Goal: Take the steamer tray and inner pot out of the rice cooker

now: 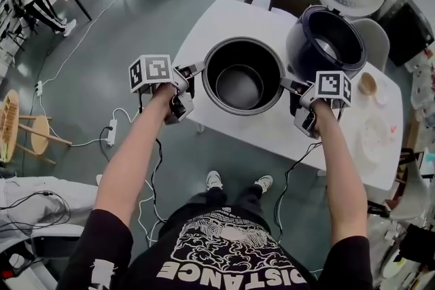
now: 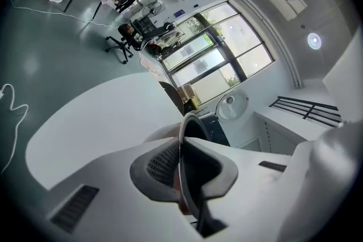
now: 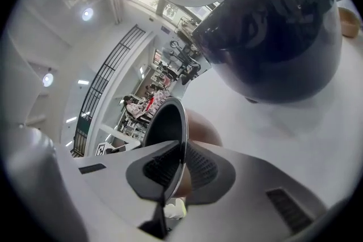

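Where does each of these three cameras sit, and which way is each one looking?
Head view: on the person's head, looking steeply down at the pot, rice cooker and table; the arms, left tool and right tool show.
Left gripper view: on the left tool, looking along its jaws, shut on the pot's rim, toward windows.
Right gripper view: on the right tool, jaws shut on the opposite rim, facing the rice cooker.
Shared: all three show the pot.

Overhead; two close on inner pot [image 1: 243, 86]
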A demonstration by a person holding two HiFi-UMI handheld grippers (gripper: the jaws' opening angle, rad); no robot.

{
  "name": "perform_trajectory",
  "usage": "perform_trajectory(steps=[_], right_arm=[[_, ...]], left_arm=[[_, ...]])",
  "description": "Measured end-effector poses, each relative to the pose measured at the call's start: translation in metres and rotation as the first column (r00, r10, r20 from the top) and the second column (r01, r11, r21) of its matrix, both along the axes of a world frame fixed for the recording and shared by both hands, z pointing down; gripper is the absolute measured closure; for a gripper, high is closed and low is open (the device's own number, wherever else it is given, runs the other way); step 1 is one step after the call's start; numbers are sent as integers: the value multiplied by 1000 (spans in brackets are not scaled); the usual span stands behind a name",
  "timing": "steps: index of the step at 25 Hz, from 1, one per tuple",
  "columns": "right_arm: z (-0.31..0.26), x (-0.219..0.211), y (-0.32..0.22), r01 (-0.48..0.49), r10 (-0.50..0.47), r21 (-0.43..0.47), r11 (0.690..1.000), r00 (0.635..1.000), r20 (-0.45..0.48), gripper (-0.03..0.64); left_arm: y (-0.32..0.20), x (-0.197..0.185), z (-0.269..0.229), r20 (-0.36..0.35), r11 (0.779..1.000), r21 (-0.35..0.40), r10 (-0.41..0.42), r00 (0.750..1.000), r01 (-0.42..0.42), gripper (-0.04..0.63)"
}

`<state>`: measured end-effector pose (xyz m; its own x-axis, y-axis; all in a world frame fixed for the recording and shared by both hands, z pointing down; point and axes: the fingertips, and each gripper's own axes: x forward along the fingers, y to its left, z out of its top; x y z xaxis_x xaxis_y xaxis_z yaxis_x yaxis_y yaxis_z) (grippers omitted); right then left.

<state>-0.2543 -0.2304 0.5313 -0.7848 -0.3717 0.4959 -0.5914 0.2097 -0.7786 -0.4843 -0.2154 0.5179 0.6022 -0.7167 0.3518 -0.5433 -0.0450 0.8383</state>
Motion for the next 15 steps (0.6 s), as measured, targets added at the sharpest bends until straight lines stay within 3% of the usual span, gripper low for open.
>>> perform_trajectory(steps=[10, 15], right_arm=[[4, 8, -6, -58, 58, -8, 998, 998, -7, 563], [4, 10, -1, -9, 13, 42, 999, 996, -89, 550]], left_arm=[[-12, 8, 2, 26, 1000, -7, 30, 999, -30, 566], [-13, 11, 2, 74, 998, -10, 66, 995, -66, 566]])
